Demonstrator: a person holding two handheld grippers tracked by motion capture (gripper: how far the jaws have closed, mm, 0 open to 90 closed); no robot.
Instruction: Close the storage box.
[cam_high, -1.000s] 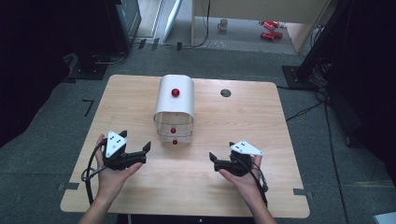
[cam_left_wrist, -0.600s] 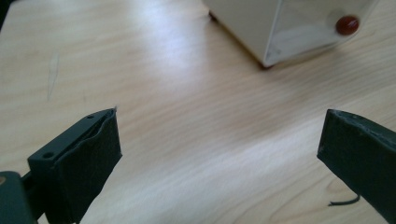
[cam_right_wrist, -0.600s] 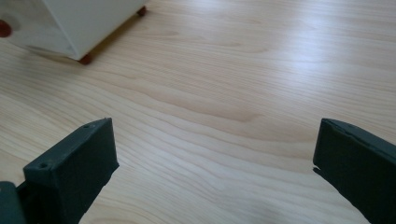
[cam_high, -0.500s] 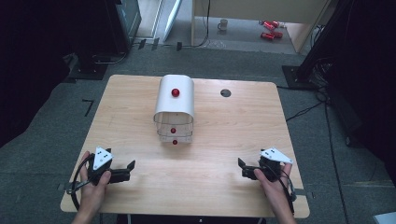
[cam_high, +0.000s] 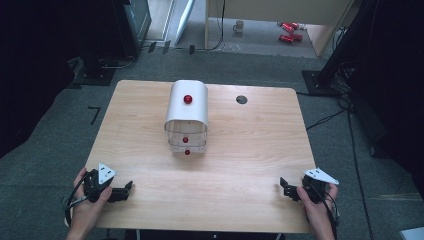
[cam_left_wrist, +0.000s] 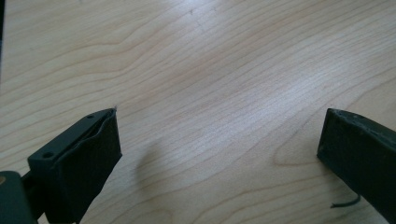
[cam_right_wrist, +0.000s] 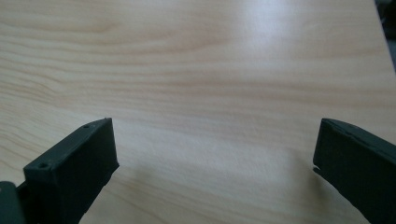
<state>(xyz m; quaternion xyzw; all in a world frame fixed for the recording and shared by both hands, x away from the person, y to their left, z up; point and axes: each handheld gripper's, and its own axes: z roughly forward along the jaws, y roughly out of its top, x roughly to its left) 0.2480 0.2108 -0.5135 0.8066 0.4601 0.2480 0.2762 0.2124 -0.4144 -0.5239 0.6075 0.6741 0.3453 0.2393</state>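
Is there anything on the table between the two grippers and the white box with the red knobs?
No. Bare wooden table lies between the left gripper, the right gripper and the white box; both grippers are open and empty.

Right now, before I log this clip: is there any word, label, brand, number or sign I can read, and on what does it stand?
None can be read.
White cabinet: red knobs, no lettering.
Table: bare wood grain.
Red items on the floor: too small and blurred to read.
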